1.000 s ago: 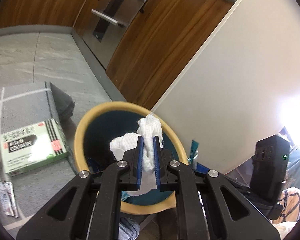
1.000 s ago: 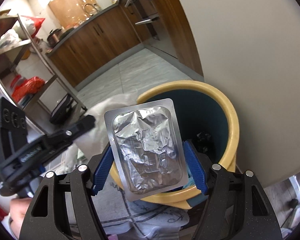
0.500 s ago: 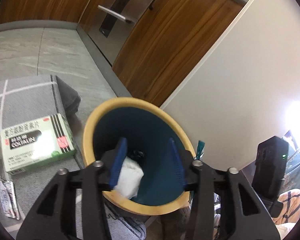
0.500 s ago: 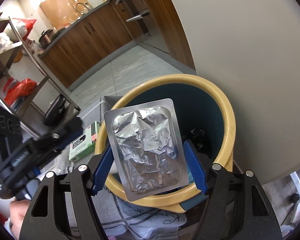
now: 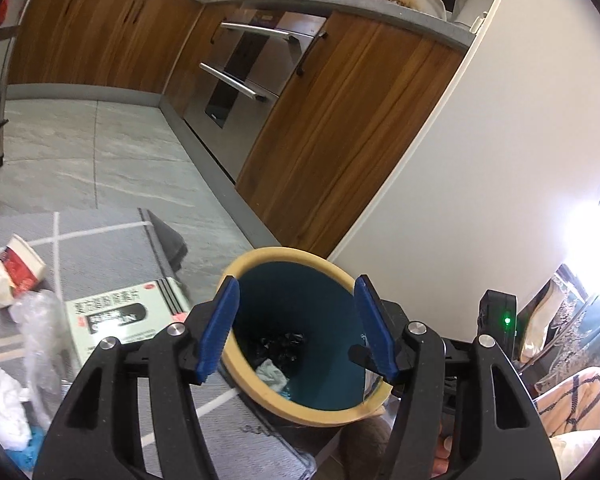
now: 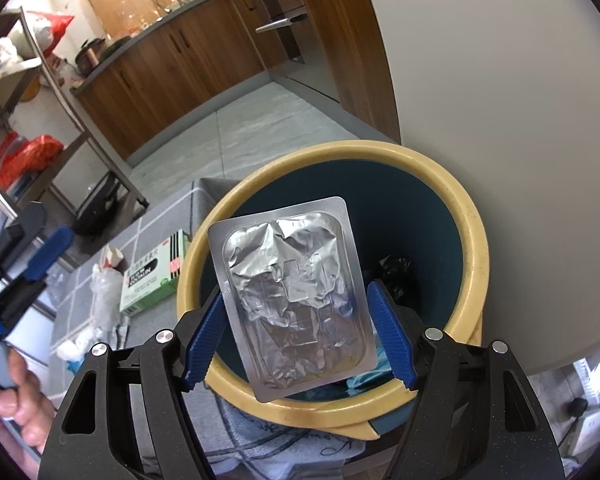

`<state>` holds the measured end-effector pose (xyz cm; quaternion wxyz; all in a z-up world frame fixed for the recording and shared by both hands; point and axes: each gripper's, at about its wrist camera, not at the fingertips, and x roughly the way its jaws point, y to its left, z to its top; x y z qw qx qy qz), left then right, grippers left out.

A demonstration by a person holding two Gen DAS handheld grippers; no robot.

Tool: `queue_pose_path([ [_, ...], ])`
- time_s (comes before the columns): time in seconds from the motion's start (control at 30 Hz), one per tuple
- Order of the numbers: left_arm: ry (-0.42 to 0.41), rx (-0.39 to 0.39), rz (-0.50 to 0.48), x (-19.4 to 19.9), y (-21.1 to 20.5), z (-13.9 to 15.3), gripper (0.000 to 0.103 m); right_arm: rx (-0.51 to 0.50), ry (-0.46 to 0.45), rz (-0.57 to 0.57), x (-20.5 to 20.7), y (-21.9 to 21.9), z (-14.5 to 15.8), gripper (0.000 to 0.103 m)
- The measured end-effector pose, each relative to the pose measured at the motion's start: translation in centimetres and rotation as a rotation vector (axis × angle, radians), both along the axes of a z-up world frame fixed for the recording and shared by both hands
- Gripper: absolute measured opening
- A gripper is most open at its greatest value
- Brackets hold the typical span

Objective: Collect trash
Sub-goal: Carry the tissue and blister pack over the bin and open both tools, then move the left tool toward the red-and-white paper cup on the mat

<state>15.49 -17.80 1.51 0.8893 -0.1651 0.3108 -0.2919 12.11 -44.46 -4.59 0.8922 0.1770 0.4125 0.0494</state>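
The right gripper (image 6: 296, 316) is holding a foil blister pack (image 6: 290, 300) between its blue jaws, which are standing wide and pressing on the pack's two long edges. The pack is standing upright, its long axis running forward along the jaws, its far end leaning out over the mouth of the bin (image 6: 474, 240). The bin is lying straight ahead of and below these jaws, so a release here would likely drop the pack inside, though its near end is sitting over the near rim.

The left gripper (image 5: 296, 328) is hanging over the same bin (image 5: 260, 258) with its jaws about half open and nothing between them; they have just been opening. A tissue (image 5: 272, 374) is lying at the bottom of the bin, below and between those jaws. The box (image 5: 120, 320) is lying on the mat (image 5: 100, 248), left of the left jaws, nearer that hand.
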Motion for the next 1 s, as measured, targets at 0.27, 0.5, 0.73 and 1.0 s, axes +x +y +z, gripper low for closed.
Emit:
queue_pose_path([
  [0.27,-0.017,0.036,0.045,-0.7,2.9,0.6,0.059,-0.025,0.041,-0.022,0.5,-0.2,-1.1,0.074],
  [0.5,-0.027,0.08,0.13,-0.9,7.3,1.0,0.06,-0.02,0.022,-0.025,-0.2,-0.5,-0.4,0.08],
  [0.73,-0.026,0.126,0.266,-0.2,12.9,1.2,0.065,-0.037,-0.007,-0.005,-0.9,0.3,0.9,0.084],
  [1.0,0.048,0.137,0.398,1.2,17.4,-0.1,0.066,-0.073,-0.044,0.054,-1.3,2.5,2.6,0.086],
])
